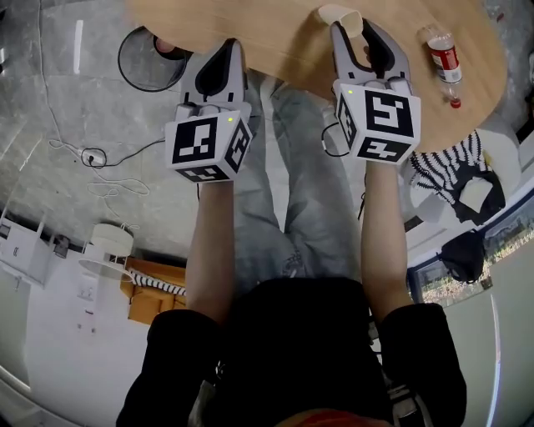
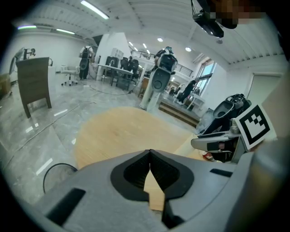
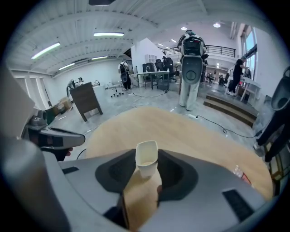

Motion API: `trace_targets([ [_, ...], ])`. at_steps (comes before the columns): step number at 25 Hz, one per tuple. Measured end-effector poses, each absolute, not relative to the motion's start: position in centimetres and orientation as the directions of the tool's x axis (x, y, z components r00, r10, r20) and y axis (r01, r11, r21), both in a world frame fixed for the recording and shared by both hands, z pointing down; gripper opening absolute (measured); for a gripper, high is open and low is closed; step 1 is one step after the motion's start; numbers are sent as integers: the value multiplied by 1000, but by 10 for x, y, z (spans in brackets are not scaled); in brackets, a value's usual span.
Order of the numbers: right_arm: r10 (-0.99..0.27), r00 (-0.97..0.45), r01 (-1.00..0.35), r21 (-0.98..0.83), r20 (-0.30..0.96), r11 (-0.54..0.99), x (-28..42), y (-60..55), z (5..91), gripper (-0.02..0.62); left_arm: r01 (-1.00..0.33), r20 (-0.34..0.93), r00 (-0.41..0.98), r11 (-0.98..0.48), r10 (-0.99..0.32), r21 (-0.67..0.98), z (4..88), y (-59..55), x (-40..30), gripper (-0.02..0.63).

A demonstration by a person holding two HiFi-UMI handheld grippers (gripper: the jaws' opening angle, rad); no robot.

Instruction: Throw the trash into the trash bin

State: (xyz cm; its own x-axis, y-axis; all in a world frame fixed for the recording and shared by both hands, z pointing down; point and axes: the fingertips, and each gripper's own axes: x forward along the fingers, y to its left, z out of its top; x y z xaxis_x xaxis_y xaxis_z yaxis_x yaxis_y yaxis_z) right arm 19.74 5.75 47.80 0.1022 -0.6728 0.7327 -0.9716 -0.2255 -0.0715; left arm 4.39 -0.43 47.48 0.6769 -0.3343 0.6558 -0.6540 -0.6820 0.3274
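**Head view.** The left gripper point(image 1: 231, 48) and the right gripper point(image 1: 352, 30) both reach forward and down towards the round table point(image 1: 275, 37), which has a pale wood-grain top and is cut off by the upper edge of the picture. Each gripper has a smooth grey shell with black ribbed pads. The marker cubes hide my hands, and below them my bare forearms run back to black sleeves. The right gripper is over the table top, with the paper cup point(image 1: 339, 13) at its tips. Only the cup's cream rim shows; the jaws cover the rest. The left gripper is at the table's near edge. To its left on the glossy grey floor is the trash bin point(image 1: 125, 52), round with a thin black rim and partly covered by the table edge. A clear plastic bottle point(image 1: 442, 60) with a red label lies on the table to the right of the right gripper, well apart from it.

**Left gripper view.** The jaws meet at their tips and hold nothing. A narrow wedge of table wood shows in the gap below the tips. The background is a blurred hall.

**Right gripper view.** The jaws are clamped on the cup, and its thin wall is squeezed from round into a flattened oval. The cup's base is hidden behind its rim.
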Motion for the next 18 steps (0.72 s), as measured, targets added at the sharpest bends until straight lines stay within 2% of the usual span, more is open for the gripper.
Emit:
trace_targets([
  [7,-712,-75,-991,-134,698,-28,103,-5,464,144,-767,665,596,-564,-450,306,478,-37,-42,5],
  [18,-634,-375,-923,-210,677,321,-60,-83,473,144,-907,680,420,-292,-601,302,485,-63,-186,5],
])
